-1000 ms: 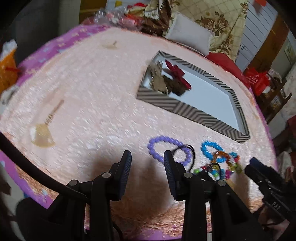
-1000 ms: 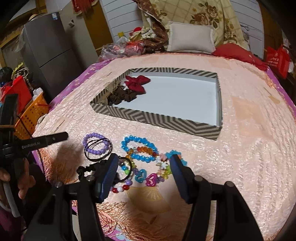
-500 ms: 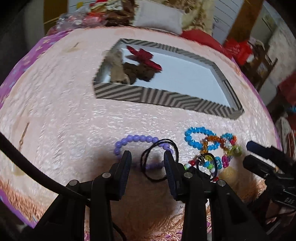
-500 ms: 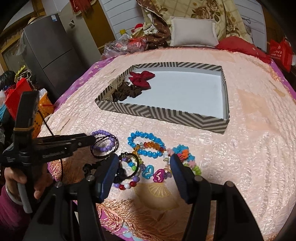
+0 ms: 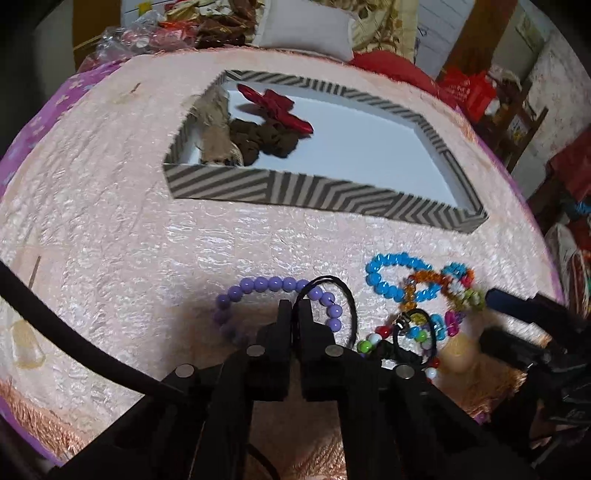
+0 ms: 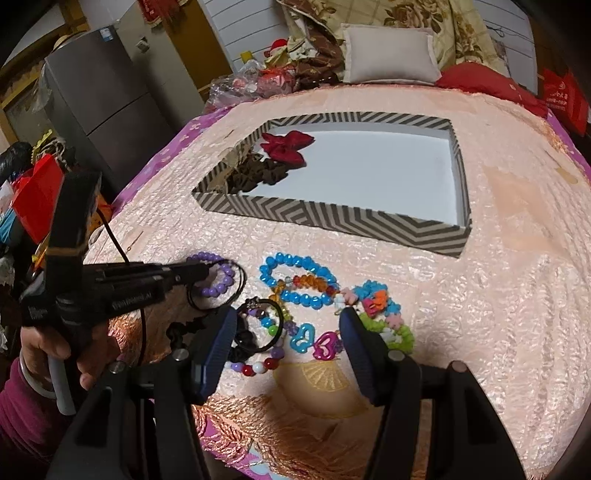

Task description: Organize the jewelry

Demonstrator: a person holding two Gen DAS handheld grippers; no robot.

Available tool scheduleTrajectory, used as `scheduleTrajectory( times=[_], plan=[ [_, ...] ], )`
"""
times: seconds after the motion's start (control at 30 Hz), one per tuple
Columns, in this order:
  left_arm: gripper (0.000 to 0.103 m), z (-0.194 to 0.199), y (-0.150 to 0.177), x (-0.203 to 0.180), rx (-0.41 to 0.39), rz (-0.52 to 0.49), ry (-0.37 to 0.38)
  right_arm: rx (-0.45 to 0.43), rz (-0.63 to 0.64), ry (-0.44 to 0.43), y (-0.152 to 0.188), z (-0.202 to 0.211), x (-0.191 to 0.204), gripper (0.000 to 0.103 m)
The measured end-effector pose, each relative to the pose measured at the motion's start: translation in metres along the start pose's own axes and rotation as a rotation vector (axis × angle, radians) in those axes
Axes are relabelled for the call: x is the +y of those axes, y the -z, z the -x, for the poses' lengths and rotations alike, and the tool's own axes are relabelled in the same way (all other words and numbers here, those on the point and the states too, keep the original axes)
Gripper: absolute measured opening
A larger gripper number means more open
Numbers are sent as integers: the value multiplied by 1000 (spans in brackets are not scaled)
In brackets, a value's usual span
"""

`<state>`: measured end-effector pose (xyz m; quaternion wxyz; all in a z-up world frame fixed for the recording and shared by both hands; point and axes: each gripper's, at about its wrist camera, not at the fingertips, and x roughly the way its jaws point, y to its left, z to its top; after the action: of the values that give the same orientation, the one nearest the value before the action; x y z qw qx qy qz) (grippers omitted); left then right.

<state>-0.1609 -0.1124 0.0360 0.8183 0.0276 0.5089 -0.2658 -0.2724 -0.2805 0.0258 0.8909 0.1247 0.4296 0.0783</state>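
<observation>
Black cord loop (image 5: 345,295) pinched in left gripper (image 5: 294,306)

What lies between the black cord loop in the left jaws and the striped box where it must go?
Nothing visible does. The left gripper has just closed on the black cord loop, which overlaps the purple bead bracelet. Only bare pink bedcover lies before the striped box.

Behind your workspace: grey refrigerator (image 6: 99,99) at left, white pillow (image 6: 388,55) on floral quilt (image 6: 424,18), red bag (image 6: 565,98) far right.
</observation>
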Motion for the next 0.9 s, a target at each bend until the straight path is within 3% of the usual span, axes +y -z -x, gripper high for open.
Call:
scheduleTrajectory(
  times=[0.07,0.23,0.43,0.6,0.67,0.7,0.9],
  plan=[
    [0,10,0,5,-26,28,2,13,30,-19,2,-1,7,60],
    [0,35,-2,15,-91,77,-17,55,115,-120,9,-6,34,40],
    [0,47,-3,19,-119,91,-35,75,230,-151,12,-20,68,40],
    [0,48,-2,23,-121,112,-32,90,331,-103,14,-37,90,39],
    [0,49,-1,22,-120,105,-43,111,330,-69,14,-46,90,7],
    [0,49,0,21,-120,100,-47,101,300,-75,12,-44,85,3],
    [0,53,-1,21,-132,106,-38,-1,160,-184,-13,-5,54,4]
  ],
)
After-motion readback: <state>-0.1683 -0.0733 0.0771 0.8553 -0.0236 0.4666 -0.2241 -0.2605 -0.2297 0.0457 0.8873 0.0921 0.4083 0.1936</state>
